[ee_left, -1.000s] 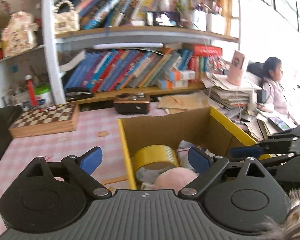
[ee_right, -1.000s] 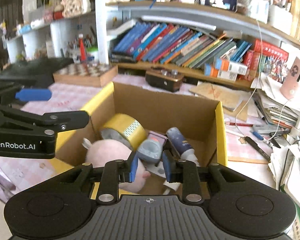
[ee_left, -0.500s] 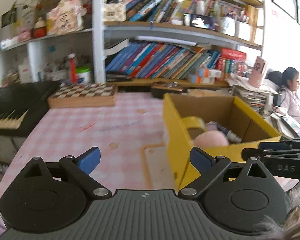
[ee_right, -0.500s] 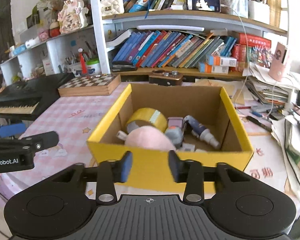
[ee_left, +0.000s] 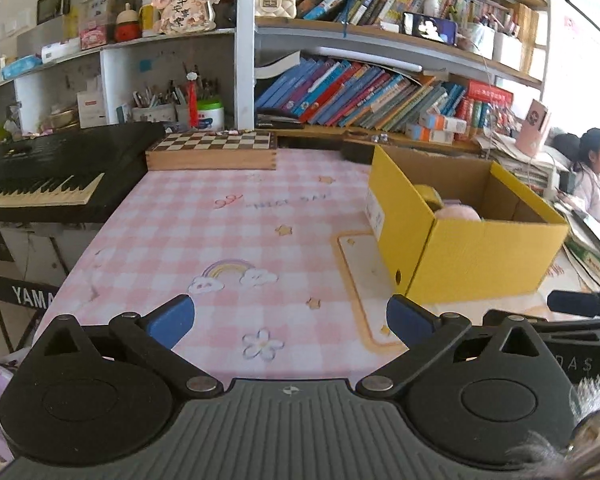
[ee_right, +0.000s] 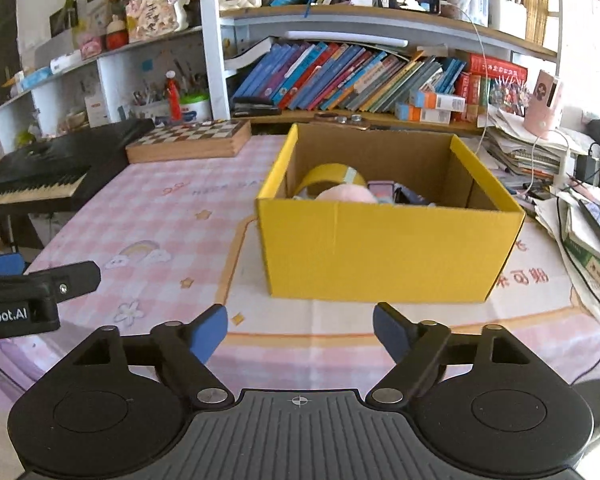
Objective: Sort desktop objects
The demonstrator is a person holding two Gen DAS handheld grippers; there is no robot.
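Note:
A yellow cardboard box (ee_right: 388,248) stands on the pink checked tablecloth (ee_right: 160,216). Inside it I see a yellow tape roll (ee_right: 328,174), a pink plush (ee_right: 346,194) and other small items, partly hidden by the front wall. The box also shows in the left wrist view (ee_left: 480,256) at the right, with the plush (ee_left: 458,213) in it. My left gripper (ee_left: 290,320) is open and empty above the table's near edge, left of the box. My right gripper (ee_right: 300,330) is open and empty in front of the box.
A wooden chessboard box (ee_left: 212,150) lies at the back of the table. A black keyboard (ee_left: 40,176) stands to the left. Book shelves (ee_right: 360,80) run behind. Stacked papers (ee_right: 580,224) lie right of the box. A child (ee_left: 594,176) sits at far right.
Both grippers have pulled back from over the box toward the table's near edge. The right gripper's jaws have opened wide. The box and its contents have stayed in place.

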